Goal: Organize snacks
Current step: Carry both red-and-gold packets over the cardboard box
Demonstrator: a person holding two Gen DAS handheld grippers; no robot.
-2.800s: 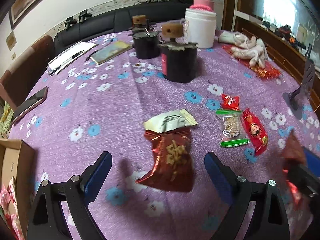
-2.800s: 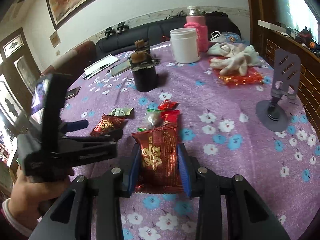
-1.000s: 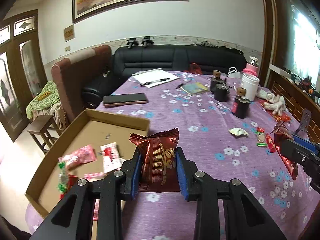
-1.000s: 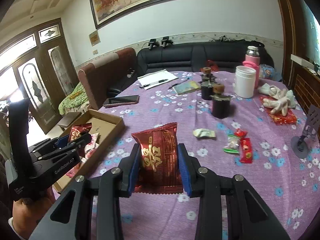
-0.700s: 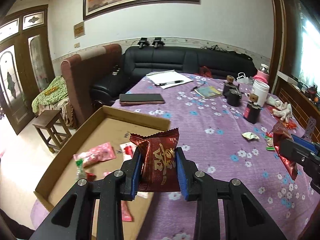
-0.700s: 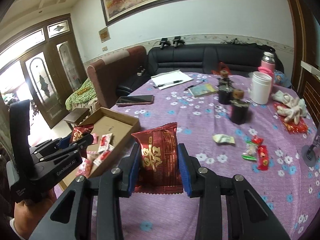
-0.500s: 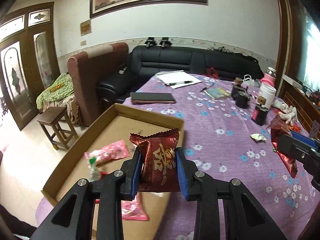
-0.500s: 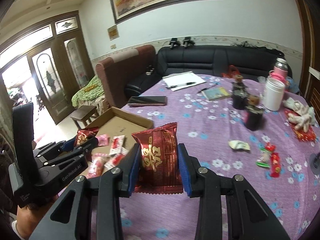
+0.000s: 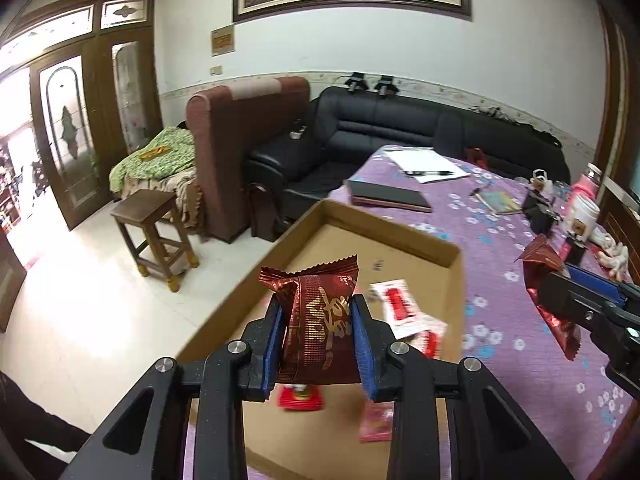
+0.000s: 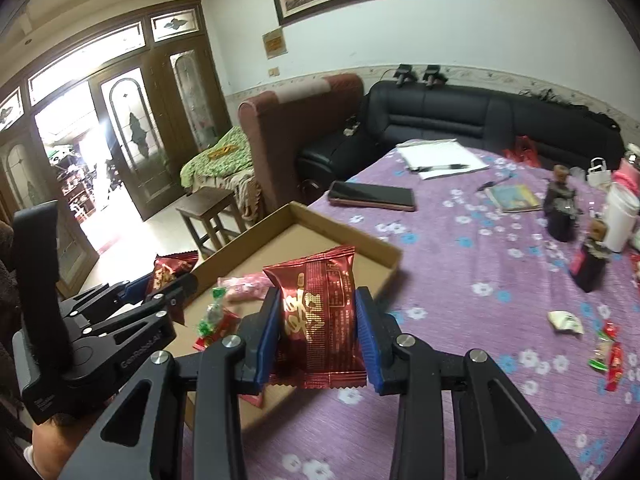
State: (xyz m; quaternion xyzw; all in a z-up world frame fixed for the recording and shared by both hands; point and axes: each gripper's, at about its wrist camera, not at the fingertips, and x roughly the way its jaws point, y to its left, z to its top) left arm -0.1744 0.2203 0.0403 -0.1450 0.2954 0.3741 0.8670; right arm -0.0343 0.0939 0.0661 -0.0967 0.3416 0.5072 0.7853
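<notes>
Your left gripper (image 9: pixel 320 344) pinched a red packet (image 9: pixel 318 332) between its blue pads, above the box (image 9: pixel 400 236). Your right gripper (image 10: pixel 318 332) pinched a second packet (image 10: pixel 320 316) over the box's table-side rim. Several snacks (image 9: pixel 404 312) lay inside the box.

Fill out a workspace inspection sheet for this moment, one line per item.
Surface: purple floral tablecloth, cardboard tray at its near edge.
Job's things: red packet in left tongs; red snack packet in right tongs; several wrapped snacks lie in the tray; loose sweets on the cloth.
Clutter: phone, papers with pen, dark jars, white tub.
Grippers: both shut on packets.
Cables: nothing seen.
Surroundings: black sofa, wooden stool, glazed doors.
</notes>
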